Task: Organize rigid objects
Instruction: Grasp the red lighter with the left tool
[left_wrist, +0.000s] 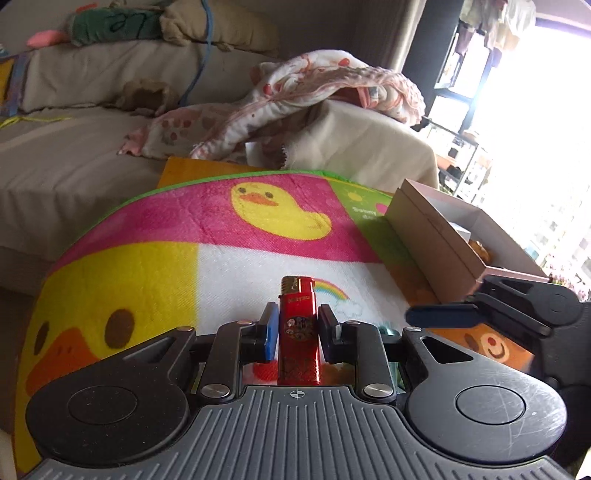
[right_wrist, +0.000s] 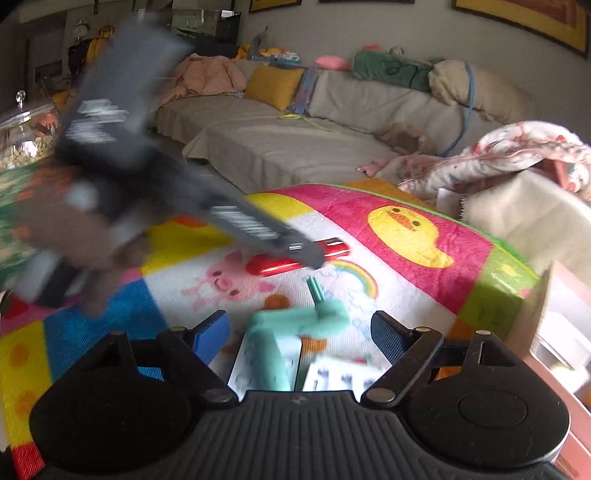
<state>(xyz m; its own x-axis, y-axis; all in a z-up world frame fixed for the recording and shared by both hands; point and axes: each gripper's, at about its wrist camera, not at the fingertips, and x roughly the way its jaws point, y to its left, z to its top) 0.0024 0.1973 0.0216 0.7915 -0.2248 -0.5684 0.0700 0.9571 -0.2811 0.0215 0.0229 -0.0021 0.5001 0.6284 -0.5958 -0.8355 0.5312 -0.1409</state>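
A red lighter (left_wrist: 298, 332) lies on the colourful duck-print mat (left_wrist: 147, 280), between the fingers of my left gripper (left_wrist: 297, 326). The jaws stand close on both sides of it; a thin gap shows, so contact is unclear. The lighter also shows in the right wrist view (right_wrist: 295, 256), partly behind the blurred left gripper (right_wrist: 258, 225). My right gripper (right_wrist: 301, 332) is open, its fingers wide apart around a teal plastic tool (right_wrist: 295, 325) on the mat. It shows at the right in the left wrist view (left_wrist: 439, 317).
An open cardboard box (left_wrist: 443, 236) holding small items stands at the mat's right edge. A beige sofa (right_wrist: 295, 133) with cushions and a pink-patterned blanket (left_wrist: 295, 96) lies behind. A glass jar (right_wrist: 22, 129) stands at far left.
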